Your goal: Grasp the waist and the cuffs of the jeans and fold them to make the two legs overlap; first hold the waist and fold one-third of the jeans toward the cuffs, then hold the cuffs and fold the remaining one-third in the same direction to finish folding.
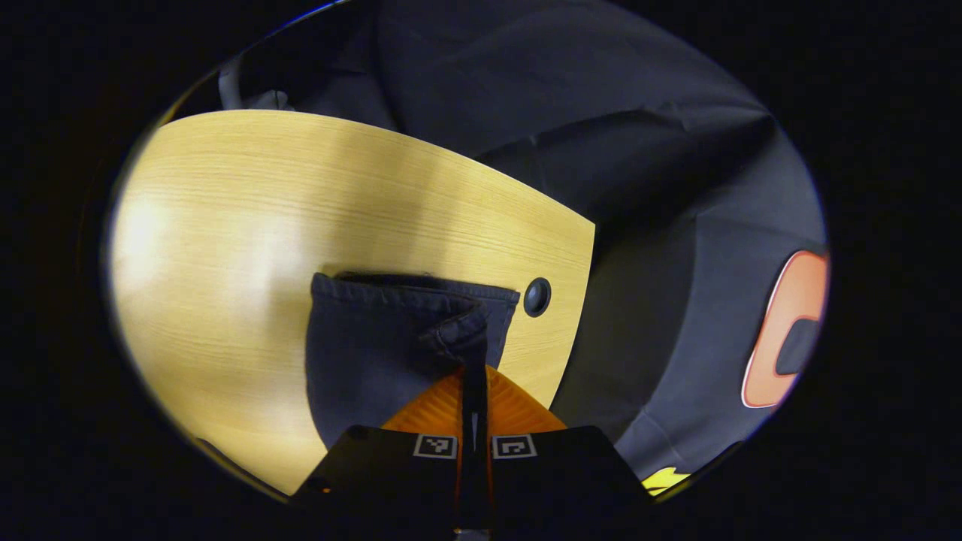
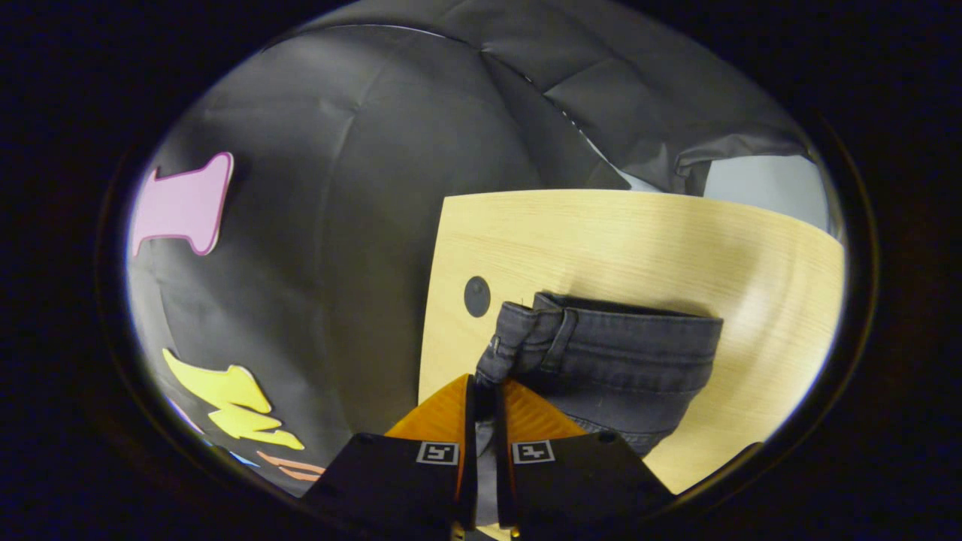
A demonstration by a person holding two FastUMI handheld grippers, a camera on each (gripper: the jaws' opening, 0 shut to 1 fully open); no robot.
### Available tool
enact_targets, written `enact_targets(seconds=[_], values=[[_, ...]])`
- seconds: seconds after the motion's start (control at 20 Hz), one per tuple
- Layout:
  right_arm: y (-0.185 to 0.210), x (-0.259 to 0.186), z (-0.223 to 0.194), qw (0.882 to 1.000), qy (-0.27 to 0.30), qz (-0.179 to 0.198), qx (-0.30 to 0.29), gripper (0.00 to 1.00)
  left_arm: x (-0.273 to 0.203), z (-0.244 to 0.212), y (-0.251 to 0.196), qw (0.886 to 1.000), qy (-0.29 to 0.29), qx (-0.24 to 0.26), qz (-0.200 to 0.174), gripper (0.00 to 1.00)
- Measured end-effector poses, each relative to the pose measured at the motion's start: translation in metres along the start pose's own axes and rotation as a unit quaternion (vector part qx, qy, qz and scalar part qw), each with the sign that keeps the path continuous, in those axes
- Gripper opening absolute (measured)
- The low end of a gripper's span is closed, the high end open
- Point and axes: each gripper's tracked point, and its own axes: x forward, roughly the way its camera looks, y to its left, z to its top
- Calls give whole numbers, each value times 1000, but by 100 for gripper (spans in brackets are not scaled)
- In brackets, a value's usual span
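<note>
Gripping a bunched fold of dark denim, the left gripper [image 1: 474, 376] has its two fingers pressed nearly together, with only a thin strip of cloth between them. In the left gripper view the jeans [image 1: 376, 346] lie on a pale wooden table [image 1: 248, 225], near the table's right edge, and a hemmed edge with stitching runs across their far side. A raised crease of cloth climbs from that hem down into the closed fingers. A small dark round cap [image 1: 536, 297] sits in the tabletop just right of the jeans, close to the edge. Beyond the table hangs the black cloth wall [image 1: 571, 90]

In the right gripper view the right gripper [image 2: 485, 391] is likewise clamped on the denim, its fingers close together with the cloth pinched between them. Here the grey denim shows a waistband with a belt loop [image 2: 560, 334], and the waistband corner is pulled up into the fingers. The rest of the folded pile spreads to the right across the tabletop, which reaches to the far and right sides. The same round cap lies just left of the waistband, near the table's left edge
</note>
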Motion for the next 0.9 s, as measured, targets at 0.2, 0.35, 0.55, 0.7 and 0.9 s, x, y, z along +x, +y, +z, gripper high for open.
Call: enact_targets(seconds=[0.2,0.35,0.55,0.7,0.9], values=[[-10,35,5,1000,-5,-19,3,15,30,1,3,1000,1,12,29,3],[-16,50,6,999,-9,-34,-14,12,36,3,5,999,-1,36,41,3],[-9,58,1,999,-12,-33,-25,8,42,8,12,995,-19,94,36,6],[4,56,-6,1000,-13,-10,-26,74,37,5,-8,988,-37,148,-14,66],[19,42,-18,998,-18,3,-60,98,17,-2,-35,974,-64,210,-61,100]])
